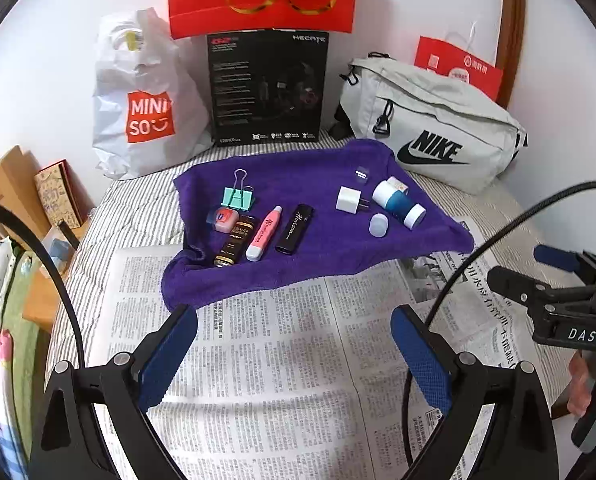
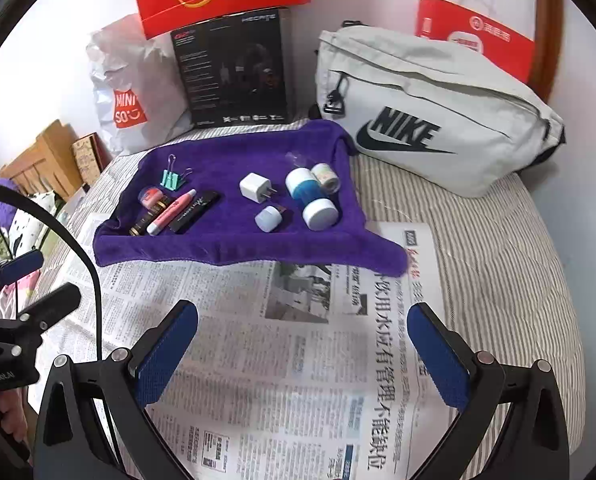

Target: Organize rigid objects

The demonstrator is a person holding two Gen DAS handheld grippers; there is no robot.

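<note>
You are holding your left gripper (image 1: 294, 344) over the newspaper (image 1: 282, 360) with its jaws spread wide and nothing between them; only printed paper is showing in the gap. Your right gripper (image 2: 302, 344) is hanging the same way, jaws released and empty, above the same newspaper on the striped bedding (image 2: 498, 248).

The things to organize are all lying ahead of both pairs of jaws, well apart from the fingertips, on the purple towel (image 1: 322, 248). On its left part, the mint binder clip (image 1: 238, 196) is sitting farthest back, with the small pink jar (image 1: 223, 218) just in front of it. Beside the jar, the dark gold-lettered tube (image 1: 234, 242), the pink pen-like stick (image 1: 263, 233) and the black lighter (image 1: 294, 229) are lying side by side, slanting. On the right part, the white plug adapter (image 1: 350, 199) is resting near the blue and white bottle (image 1: 398, 204), which is lying on its side, with a small white cap (image 1: 378, 225) in front of them and a clear little piece (image 1: 361, 174) behind.

The towel's near edge is overlapping the newspaper.
</note>
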